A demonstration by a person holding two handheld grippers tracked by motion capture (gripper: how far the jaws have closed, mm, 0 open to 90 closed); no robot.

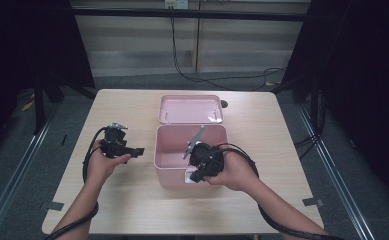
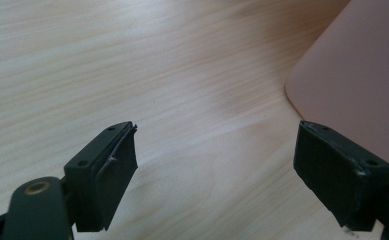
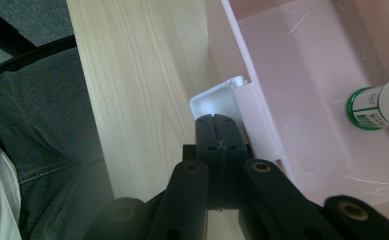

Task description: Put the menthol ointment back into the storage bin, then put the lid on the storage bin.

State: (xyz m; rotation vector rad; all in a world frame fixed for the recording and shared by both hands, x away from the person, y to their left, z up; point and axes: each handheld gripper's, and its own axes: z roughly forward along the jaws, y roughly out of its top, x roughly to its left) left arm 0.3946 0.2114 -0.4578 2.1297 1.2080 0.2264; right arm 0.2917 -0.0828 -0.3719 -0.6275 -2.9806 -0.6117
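**Box could slide or tip at the latch**

The open pink box [image 1: 174, 150] sits at the middle of the table [image 1: 132, 210], its lid [image 1: 190, 109] lying detached just behind it toward the far edge. The right gripper [image 3: 217, 131] has its jaws pressed together at the white latch [image 3: 217, 100] on the box's near wall; whether they pinch the latch or only touch it cannot be told. A pull here would likely drag or tilt the light box, since nothing braces it, and the small bottle [image 3: 382, 107] lying inside could roll. The left gripper [image 2: 214, 165] hovers with jaws spread and empty over bare wood, just beside the box's left wall; swung in carelessly, it might knock the box toward the right edge.
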